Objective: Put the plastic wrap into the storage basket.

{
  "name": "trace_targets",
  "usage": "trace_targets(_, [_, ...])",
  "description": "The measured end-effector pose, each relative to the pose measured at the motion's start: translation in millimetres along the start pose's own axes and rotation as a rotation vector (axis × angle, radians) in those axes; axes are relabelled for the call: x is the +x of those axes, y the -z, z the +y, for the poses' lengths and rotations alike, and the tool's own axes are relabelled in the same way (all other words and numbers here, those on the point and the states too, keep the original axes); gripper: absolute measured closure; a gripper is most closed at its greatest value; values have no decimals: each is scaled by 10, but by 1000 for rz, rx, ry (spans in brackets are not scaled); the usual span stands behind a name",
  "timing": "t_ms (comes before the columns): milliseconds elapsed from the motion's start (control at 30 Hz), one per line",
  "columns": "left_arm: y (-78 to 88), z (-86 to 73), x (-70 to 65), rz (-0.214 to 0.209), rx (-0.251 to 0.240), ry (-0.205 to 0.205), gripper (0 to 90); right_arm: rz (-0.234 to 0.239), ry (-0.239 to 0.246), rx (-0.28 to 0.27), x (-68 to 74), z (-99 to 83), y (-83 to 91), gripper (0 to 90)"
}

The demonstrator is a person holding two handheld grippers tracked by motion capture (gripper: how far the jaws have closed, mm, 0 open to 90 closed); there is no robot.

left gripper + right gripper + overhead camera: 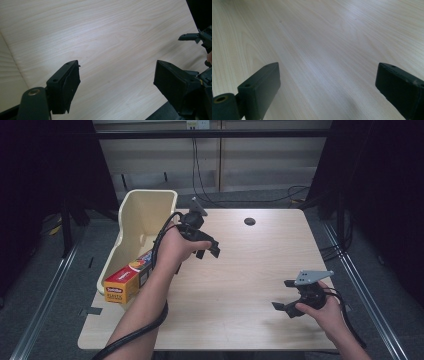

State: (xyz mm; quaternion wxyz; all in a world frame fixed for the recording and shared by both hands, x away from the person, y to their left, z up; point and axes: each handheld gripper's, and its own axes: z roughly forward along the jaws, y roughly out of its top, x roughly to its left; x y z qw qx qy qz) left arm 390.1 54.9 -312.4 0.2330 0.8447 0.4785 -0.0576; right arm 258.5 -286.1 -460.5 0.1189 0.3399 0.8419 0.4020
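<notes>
Pale wood surface lies mostly bare in front of you, with a cream bin at its left edge and a long yellow box lying in the bin's near end, its long axis running toward you and poking out over the rim. Your left tool hovers just right of the bin with jaws apart and nothing between them, so the box lies to its left and nearer you. Your right tool rests well apart, wide open and empty, leaving the left hand far closer.
</notes>
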Motion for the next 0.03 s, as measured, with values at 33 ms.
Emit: trace_targets(33, [-12,-3,-6,1,-6,-1,205,-1,0,1,0,-1,-1,58])
